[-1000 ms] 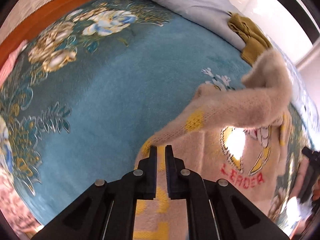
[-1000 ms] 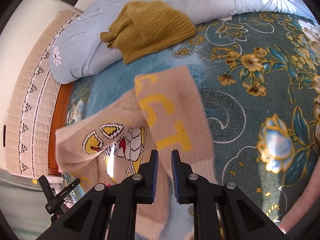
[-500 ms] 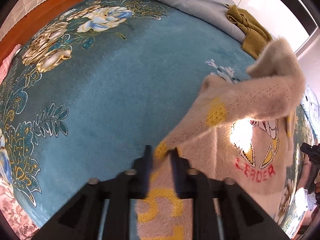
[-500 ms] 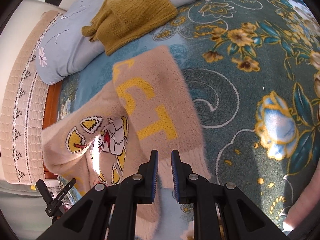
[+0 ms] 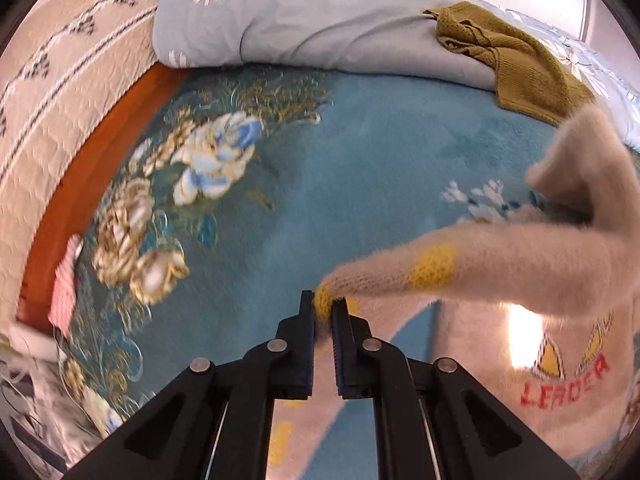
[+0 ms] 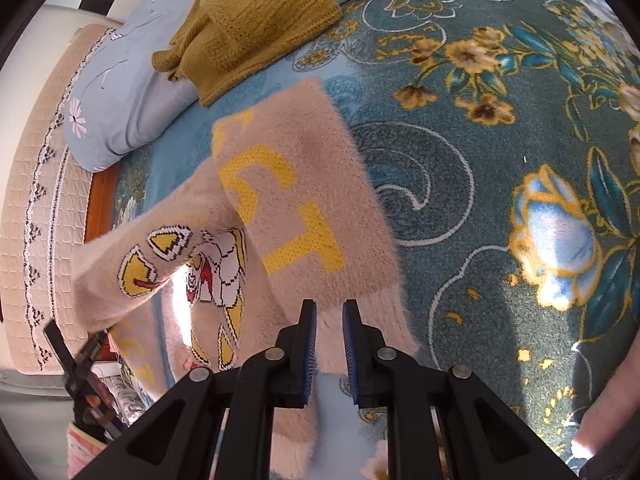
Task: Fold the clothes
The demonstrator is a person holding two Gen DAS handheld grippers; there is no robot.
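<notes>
The fuzzy beige knitted sweater with yellow letters [image 6: 280,216] lies partly lifted over the blue floral bedspread [image 5: 328,184]. The left tool [image 5: 323,310] is clamped on a yellow-marked sleeve edge; the right tool [image 6: 329,316] is clamped on the ribbed sleeve cuff. Risk: the slippery pile may slide from either clamp, and uneven pulling would skew the fold. A mustard knitted garment [image 6: 248,28] rests on a pale blue quilt [image 5: 320,20] beyond.

Red word on sweater [image 5: 560,380] front: we read "LERDER" beneath the cartoon figure.
Yellow letters on sweater sleeve [image 6: 296,216]: we made out "C", "T"; the others were folded, unreadable to us.
</notes>
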